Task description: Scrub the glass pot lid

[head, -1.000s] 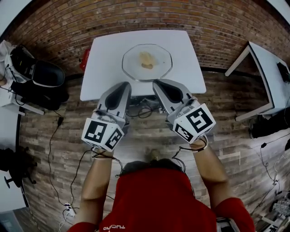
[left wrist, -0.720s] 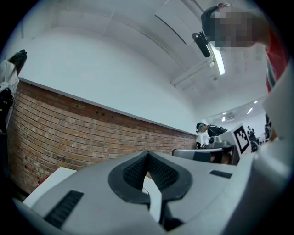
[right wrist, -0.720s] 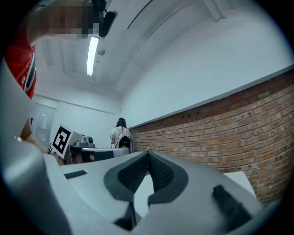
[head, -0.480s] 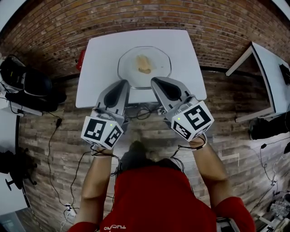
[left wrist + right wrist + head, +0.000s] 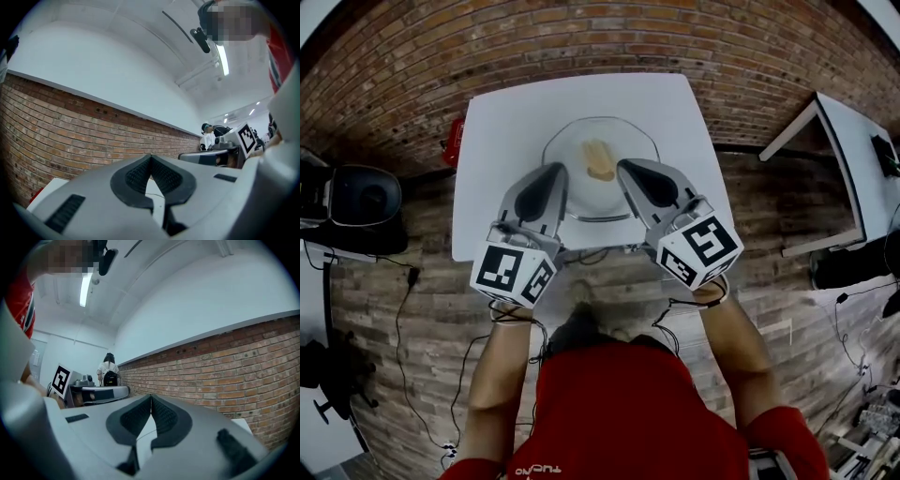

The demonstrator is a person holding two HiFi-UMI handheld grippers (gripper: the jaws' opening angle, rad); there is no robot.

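Note:
A round glass pot lid (image 5: pixel 623 141) lies in the middle of a small white table (image 5: pixel 502 131) in the head view. A tan lump, perhaps a sponge (image 5: pixel 599 159), rests on the lid. My left gripper (image 5: pixel 557 171) reaches over the table's near edge at the lid's left rim, and its jaws are shut and empty. Just as shut and empty, my right gripper (image 5: pixel 625 171) hangs over the lid's right rim. In the left gripper view the left gripper (image 5: pixel 150 158) points level at a brick wall. The right gripper (image 5: pixel 151 398) also points level at the wall.
A red object (image 5: pixel 453 141) hangs at the table's left edge. A black bag (image 5: pixel 358 202) sits on the floor to the left, and another white table (image 5: pixel 853 141) stands to the right. Cables (image 5: pixel 408 309) trail over the floor. A person (image 5: pixel 110 373) stands far off.
Both grippers have moved forward from before the table's near edge to over the lid's two sides. The table and lid have drawn closer in the head view. Both jaws stayed shut.

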